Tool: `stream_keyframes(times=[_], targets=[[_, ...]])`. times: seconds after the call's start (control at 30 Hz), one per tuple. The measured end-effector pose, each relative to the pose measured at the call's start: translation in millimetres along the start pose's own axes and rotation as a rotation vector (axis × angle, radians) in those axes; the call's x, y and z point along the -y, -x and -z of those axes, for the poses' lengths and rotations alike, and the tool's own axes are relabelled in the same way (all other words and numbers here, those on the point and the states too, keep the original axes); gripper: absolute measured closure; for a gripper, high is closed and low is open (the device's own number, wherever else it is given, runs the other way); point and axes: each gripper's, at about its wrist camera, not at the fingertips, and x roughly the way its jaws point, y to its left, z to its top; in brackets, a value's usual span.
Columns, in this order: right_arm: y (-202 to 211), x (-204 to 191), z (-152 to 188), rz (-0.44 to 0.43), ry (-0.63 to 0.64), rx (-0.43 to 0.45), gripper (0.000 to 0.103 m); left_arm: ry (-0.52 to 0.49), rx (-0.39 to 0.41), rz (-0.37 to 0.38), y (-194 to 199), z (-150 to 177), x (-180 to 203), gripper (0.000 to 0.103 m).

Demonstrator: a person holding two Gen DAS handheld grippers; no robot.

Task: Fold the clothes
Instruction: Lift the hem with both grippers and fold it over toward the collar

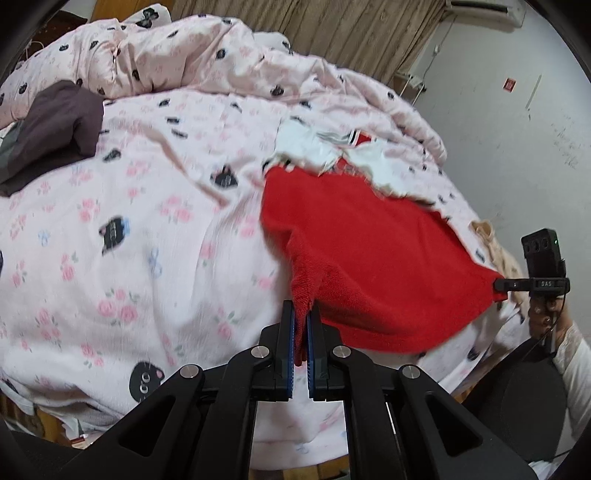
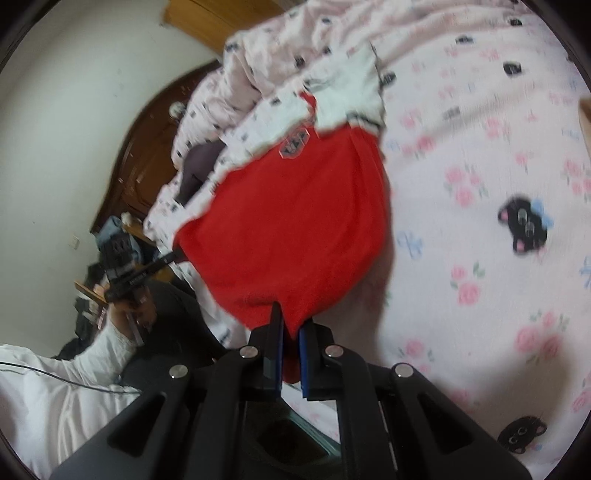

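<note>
Both hand-held grippers, left (image 1: 302,314) and right (image 2: 291,317), pinch red sweater (image 1: 369,251) hem corners near bed (image 1: 129,221) edge; sweater spread flat, no fold visible.

Setting: home bedroom.
Bedding: pink floral quilt (image 1: 129,221) (black cat print) covering a bed.
Furniture: carved dark wooden headboard (image 2: 140,155).
Walls: beige curtain (image 1: 332,33); white air conditioner (image 1: 487,11).
</note>
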Motion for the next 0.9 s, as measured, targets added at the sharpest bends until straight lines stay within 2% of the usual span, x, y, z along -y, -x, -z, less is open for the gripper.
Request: stream_keyframes(times=[0.13, 0.23, 0.57, 0.9], targets=[[11.6, -9.0, -17.9, -0.061, 0.001, 0.069, 0.096, 0.014, 0.038, 0.020, 10.0, -20.0, 4.4, 0.099], [17.4, -9.8, -34.9, -0.094, -0.018, 0.109, 0.096, 0.020, 0.052, 0.009, 5.5, -42.2, 2.3, 0.099], [27.2, -16.0, -114.3, -0.073, 0.024, 0.167, 0.096, 0.056, 0.091, -0.041, -23.7, -121.0, -13.6, 0.099], [14.1, 11.1, -190.0, -0.042, -0.009, 0.190, 0.096, 0.083, 0.095, -0.071, -76.8, -184.9, -32.8, 0.099]])
